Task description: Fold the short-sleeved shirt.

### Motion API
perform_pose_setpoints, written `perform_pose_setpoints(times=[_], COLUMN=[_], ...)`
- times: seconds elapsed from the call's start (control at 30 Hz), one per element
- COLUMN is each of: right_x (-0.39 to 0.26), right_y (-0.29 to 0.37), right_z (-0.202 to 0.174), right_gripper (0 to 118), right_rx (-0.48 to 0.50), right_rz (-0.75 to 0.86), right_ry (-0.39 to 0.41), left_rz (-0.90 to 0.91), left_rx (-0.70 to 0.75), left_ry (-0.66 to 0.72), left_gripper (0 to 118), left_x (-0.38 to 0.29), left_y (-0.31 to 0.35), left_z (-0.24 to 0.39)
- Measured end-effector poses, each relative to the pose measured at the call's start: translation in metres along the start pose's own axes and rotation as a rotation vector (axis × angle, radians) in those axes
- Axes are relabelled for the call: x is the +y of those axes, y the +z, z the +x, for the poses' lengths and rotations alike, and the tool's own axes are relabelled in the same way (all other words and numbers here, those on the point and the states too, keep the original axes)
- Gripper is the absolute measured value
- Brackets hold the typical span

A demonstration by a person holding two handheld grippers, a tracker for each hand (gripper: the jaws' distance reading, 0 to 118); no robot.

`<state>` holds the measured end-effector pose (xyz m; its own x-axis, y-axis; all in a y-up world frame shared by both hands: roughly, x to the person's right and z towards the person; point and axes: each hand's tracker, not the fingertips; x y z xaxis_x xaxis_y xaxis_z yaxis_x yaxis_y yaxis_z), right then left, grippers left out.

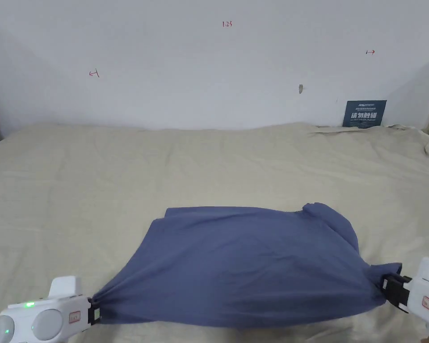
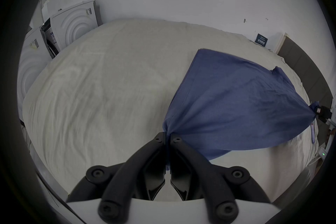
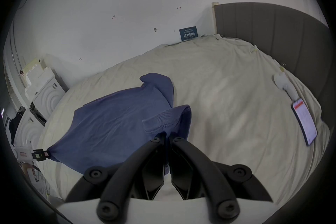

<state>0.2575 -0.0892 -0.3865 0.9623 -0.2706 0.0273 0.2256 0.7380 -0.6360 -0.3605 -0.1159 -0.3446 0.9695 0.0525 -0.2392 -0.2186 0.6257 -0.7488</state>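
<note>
A blue short-sleeved shirt (image 1: 249, 263) hangs stretched above the near part of the beige bed sheet (image 1: 164, 169). My left gripper (image 1: 94, 312) is shut on the shirt's near left corner, and the cloth bunches into its jaws (image 2: 168, 134). My right gripper (image 1: 387, 286) is shut on the near right corner, where a ribbed hem (image 3: 163, 117) folds over its jaws (image 3: 167, 134). The shirt's far edge (image 1: 227, 208) rests on the sheet, and a sleeve (image 1: 330, 214) humps up at the far right.
A white wall stands behind the bed, with a dark blue sign (image 1: 364, 113) leaning at its foot. White foam blocks (image 2: 69, 24) stand left of the bed. A phone (image 3: 303, 120) and a white object (image 3: 283, 84) lie on the sheet near a grey headboard (image 3: 272, 31).
</note>
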Motion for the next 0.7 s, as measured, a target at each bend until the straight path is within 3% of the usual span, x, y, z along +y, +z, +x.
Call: perform_pose_setpoints(times=[0.07, 0.33, 0.7], right_x=[-0.015, -0.058, -0.103], right_y=[0.016, 0.059, 0.067], right_z=[0.004, 0.021, 0.027], right_gripper=[2, 2, 2], right_rx=[0.018, 0.017, -0.068], right_rz=[-0.002, -0.025, -0.114], right_ry=[-0.039, -0.061, -0.110], left_rz=[-0.004, -0.038, -0.093], left_rx=[-0.001, 0.001, 0.019], left_ry=[0.008, 0.006, 0.030], left_gripper=[1, 1, 1], left_x=[-0.013, -0.065, -0.105], left_y=[0.011, 0.044, 0.043], left_z=[-0.003, -0.019, -0.020])
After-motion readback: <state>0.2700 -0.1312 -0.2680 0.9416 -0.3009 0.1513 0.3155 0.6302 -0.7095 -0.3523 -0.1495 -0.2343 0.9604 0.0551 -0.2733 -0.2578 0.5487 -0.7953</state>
